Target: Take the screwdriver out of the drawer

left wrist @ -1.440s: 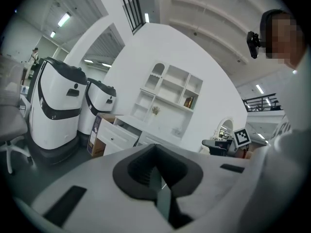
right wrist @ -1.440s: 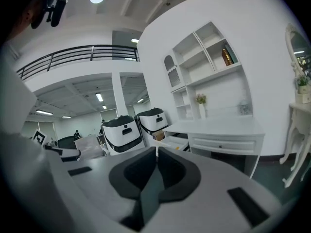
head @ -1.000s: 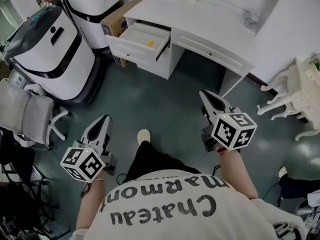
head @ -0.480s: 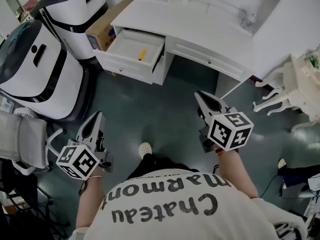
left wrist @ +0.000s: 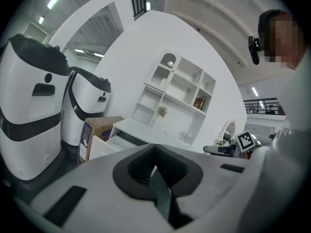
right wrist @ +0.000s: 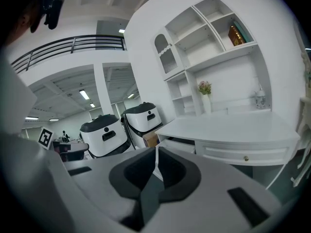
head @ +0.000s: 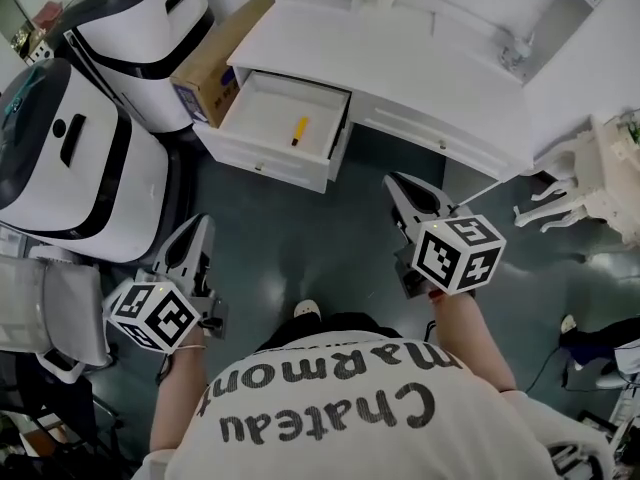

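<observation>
A yellow-handled screwdriver (head: pixel 299 130) lies in the open white drawer (head: pixel 236 138) at the left end of the white desk (head: pixel 420 63). Both grippers hang in the air over the dark floor, well short of the desk. My left gripper (head: pixel 203 224) points toward the drawer's front with its jaws shut and nothing in them (left wrist: pixel 155 148). The right gripper (head: pixel 392 181) points at the desk's middle; its jaws are also shut and hold nothing (right wrist: pixel 156 152). In the left gripper view the drawer (left wrist: pixel 103 146) shows ahead, but the screwdriver is hidden there.
Two large white-and-black machines (head: pixel 70 158) (head: pixel 150 13) stand left of the desk, with a cardboard box (head: pixel 212 60) beside the drawer. A grey chair (head: pixel 45 313) is at the far left and white carved furniture (head: pixel 590 173) at the right. My shoe (head: pixel 307 310) shows below.
I have walked toward the desk. Both grippers moved forward with me, and the drawer with the screwdriver now sits nearer and larger. The jaws stayed shut.
</observation>
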The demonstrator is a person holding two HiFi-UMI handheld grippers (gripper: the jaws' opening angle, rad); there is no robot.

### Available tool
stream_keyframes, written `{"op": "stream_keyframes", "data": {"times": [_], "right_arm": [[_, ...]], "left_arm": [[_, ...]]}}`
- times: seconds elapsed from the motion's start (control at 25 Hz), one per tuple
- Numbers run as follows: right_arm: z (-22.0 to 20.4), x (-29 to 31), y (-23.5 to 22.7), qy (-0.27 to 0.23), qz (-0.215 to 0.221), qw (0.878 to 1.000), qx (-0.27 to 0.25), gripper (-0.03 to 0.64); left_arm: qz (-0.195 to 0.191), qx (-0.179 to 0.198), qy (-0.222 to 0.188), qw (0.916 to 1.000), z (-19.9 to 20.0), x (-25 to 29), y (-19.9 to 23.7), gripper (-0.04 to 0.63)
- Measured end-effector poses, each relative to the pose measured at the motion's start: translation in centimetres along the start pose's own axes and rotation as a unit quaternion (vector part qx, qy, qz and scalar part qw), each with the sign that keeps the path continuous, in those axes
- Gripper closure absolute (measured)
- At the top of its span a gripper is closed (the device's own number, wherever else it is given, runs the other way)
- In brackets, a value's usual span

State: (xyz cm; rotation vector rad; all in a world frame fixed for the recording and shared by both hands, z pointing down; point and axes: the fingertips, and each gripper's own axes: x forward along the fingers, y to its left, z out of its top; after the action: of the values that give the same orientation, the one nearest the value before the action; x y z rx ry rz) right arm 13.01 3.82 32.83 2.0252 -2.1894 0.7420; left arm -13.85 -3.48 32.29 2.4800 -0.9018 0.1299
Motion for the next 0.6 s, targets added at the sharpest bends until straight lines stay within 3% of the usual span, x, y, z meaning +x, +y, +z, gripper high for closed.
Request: {"op": "stream_keyframes", "data": {"times": [0.32,0.6], "right_arm": [[1.1,5.4,1.1,0.003,0.002,1.0,-0.008,0.581],[1.1,6.6,1.3,-0.001,-0.002,1.0,-0.006,0.581]], "left_arm": [[-0.013,0.001,0.002,0.9999,2.1,2.6,3.7,0.572],[-0.017,-0.001,0.007,0.9998,2.0,3.6,5.2,0.572]]}}
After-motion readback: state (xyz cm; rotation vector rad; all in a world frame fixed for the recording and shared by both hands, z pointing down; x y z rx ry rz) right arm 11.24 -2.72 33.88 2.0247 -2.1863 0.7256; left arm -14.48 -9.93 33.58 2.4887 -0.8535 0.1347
